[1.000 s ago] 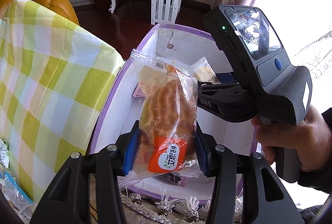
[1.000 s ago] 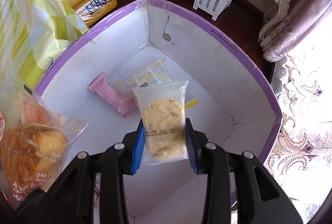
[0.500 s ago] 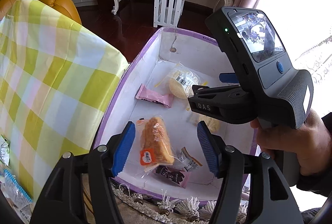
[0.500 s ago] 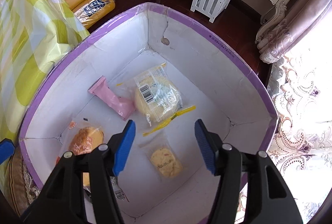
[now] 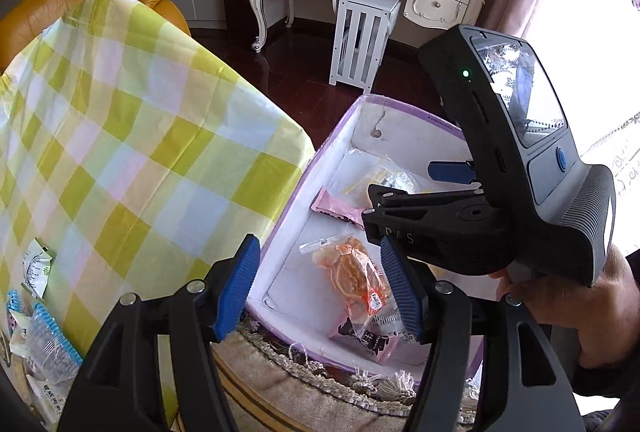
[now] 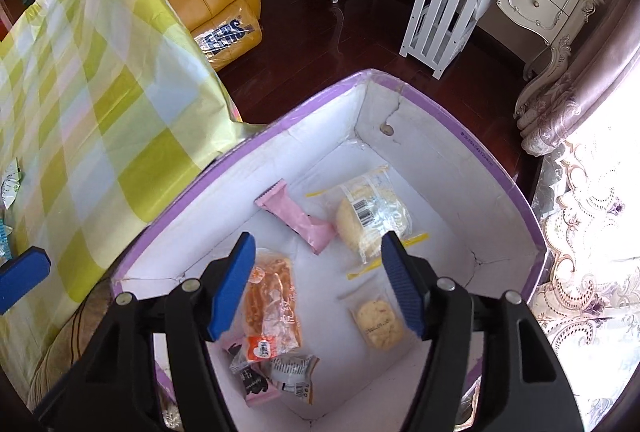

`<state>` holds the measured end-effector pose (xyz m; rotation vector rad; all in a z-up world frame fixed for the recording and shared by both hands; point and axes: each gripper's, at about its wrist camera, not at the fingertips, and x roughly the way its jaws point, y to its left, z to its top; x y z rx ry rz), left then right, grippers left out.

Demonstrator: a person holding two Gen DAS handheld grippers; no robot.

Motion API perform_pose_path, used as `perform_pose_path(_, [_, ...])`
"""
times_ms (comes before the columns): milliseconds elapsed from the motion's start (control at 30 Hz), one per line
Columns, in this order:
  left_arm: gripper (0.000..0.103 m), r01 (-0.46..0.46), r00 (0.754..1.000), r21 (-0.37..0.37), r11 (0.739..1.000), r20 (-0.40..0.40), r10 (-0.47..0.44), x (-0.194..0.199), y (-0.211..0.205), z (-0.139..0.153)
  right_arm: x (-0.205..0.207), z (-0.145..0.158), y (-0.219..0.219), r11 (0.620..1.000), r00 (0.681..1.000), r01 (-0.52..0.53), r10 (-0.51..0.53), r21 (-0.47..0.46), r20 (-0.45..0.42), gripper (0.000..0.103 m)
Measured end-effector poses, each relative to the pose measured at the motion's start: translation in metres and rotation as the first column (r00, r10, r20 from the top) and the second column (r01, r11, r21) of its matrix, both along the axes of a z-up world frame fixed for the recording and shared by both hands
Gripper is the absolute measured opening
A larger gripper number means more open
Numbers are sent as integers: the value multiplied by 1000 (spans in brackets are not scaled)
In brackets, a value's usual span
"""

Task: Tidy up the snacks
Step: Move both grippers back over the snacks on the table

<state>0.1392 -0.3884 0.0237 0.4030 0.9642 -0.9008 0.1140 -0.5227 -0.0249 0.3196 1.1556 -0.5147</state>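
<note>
Now both sets of jaws are being held apart with nothing between them. The right gripper (image 6: 316,284) is widening above the box (image 6: 192,199), while the left gripper (image 5: 318,286) is gaping over the box's near-left corner, beside the checked cloth (image 5: 132,151) on the table. Neither pair of blue pads is touching a packet.

Inside the box, the orange bread packet (image 6: 270,306) is lying by the near-left wall, the small round cookie packet (image 6: 378,318) is resting toward the near-right wall, and the pink bar (image 6: 298,218) and the large pale bun packet (image 6: 370,218) are sitting toward the far wall. Dark small packets (image 6: 256,376) are crowding the near wall under the bread.

The release appears to be finished; the withdrawal is probably best done by lifting straight clear of the box rim before swinging toward the snacks left on the table (image 5: 36,268), so that no packet is snagged.

Both grippers are being pointed steeply downward, the right one gripped in a hand (image 5: 580,308) seen beyond the box.
</note>
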Motion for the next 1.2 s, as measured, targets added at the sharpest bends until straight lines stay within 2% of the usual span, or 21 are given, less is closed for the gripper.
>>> perform_pose_path(267, [61, -105, 994, -52, 993, 8, 106, 23, 43, 17, 17, 22, 28, 999, 997, -53, 53, -4, 51, 67])
perform_pose_path(500, [62, -226, 974, -109, 968, 1, 228, 45, 93, 31, 27, 29, 48, 996, 994, -90, 89, 5, 70, 67])
perform_pose_path(900, [62, -389, 920, -155, 908, -30, 390, 77, 161, 36, 49, 41, 101, 979, 973, -205, 203, 11, 112, 69])
perform_pose_path(1200, [62, -489, 872, -157, 858, -60, 485, 96, 205, 27, 66, 40, 145, 957, 947, -291, 286, 11, 144, 69])
